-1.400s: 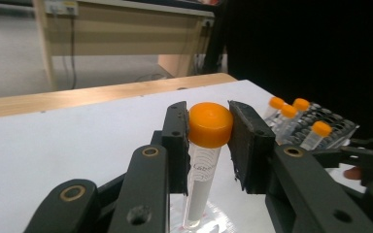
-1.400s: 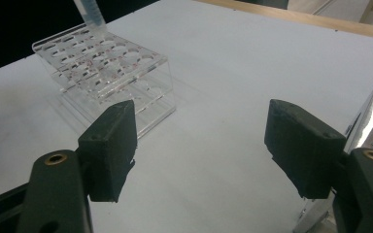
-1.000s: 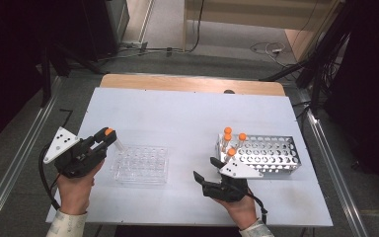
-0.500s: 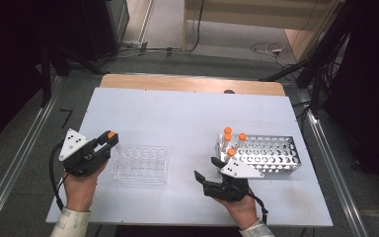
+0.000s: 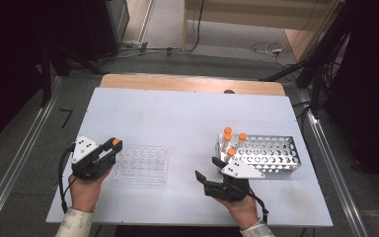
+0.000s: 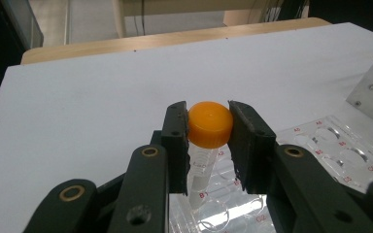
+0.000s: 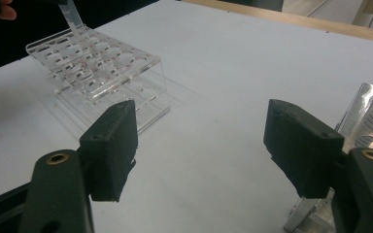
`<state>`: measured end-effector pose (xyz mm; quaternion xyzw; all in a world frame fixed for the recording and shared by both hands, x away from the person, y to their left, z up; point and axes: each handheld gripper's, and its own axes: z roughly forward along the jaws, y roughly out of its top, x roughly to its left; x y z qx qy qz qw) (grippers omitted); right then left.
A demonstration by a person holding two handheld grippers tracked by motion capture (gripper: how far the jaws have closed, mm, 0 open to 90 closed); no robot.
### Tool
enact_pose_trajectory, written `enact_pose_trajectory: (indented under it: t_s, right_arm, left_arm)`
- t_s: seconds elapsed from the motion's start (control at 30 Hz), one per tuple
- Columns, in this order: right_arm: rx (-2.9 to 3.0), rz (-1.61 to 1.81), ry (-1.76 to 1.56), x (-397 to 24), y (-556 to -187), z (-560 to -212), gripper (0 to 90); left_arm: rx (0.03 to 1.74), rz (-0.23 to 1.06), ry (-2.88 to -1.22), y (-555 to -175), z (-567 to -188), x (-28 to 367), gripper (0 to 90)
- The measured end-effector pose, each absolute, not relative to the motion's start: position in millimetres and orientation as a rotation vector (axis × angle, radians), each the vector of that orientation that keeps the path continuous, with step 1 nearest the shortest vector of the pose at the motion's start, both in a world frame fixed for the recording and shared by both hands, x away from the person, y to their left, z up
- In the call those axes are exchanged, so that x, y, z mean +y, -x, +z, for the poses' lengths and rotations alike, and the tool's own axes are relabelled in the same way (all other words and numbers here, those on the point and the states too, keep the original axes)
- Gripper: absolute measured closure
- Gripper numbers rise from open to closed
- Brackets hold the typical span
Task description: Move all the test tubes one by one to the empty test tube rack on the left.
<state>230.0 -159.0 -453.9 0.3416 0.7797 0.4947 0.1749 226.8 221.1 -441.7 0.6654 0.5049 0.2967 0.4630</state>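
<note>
My left gripper [image 5: 113, 146] is shut on a clear tube with an orange cap [image 5: 116, 142], held upright at the left edge of the clear plastic rack [image 5: 145, 165]. In the left gripper view the pads clamp the orange cap [image 6: 210, 124], and the tube's body [image 6: 201, 170] hangs down over the clear rack [image 6: 320, 145]. My right gripper [image 5: 208, 169] rests open on the table beside the metal rack [image 5: 271, 154], which holds three orange-capped tubes [image 5: 227, 131]. In the right gripper view my right gripper [image 7: 209, 145] has nothing between its jaws.
The white tabletop [image 5: 177, 113] has a wooden strip [image 5: 192, 84] along its far edge. The right gripper view shows the clear rack [image 7: 102, 68] at upper left and the metal rack's corner [image 7: 357, 114] at right. Dark floor and cables surround the table.
My left gripper has sunk and shifted right with the tube, toward the clear rack's left edge. The right gripper has stayed put.
</note>
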Motion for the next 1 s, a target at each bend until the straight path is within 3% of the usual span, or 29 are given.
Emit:
enact_pose_trajectory:
  t_s: [0.2,0.37,0.7,1.0]
  right_arm:
    - [2.210,1.401,-0.970,-159,-230,-454,26.7]
    - [2.208,1.401,-0.968,-159,-230,-454,26.7]
    - [2.192,1.410,-0.973,-165,-228,-451,26.7]
    - [2.154,1.406,-0.996,-181,-226,-445,27.0]
  left_arm:
    - [1.248,0.705,-1.637,-228,-443,223,67.0]
    - [1.245,0.701,-1.626,-228,-442,223,59.1]
    - [1.310,0.742,-1.557,-227,-436,222,17.9]
    - [1.330,0.745,-1.516,-226,-435,226,12.8]
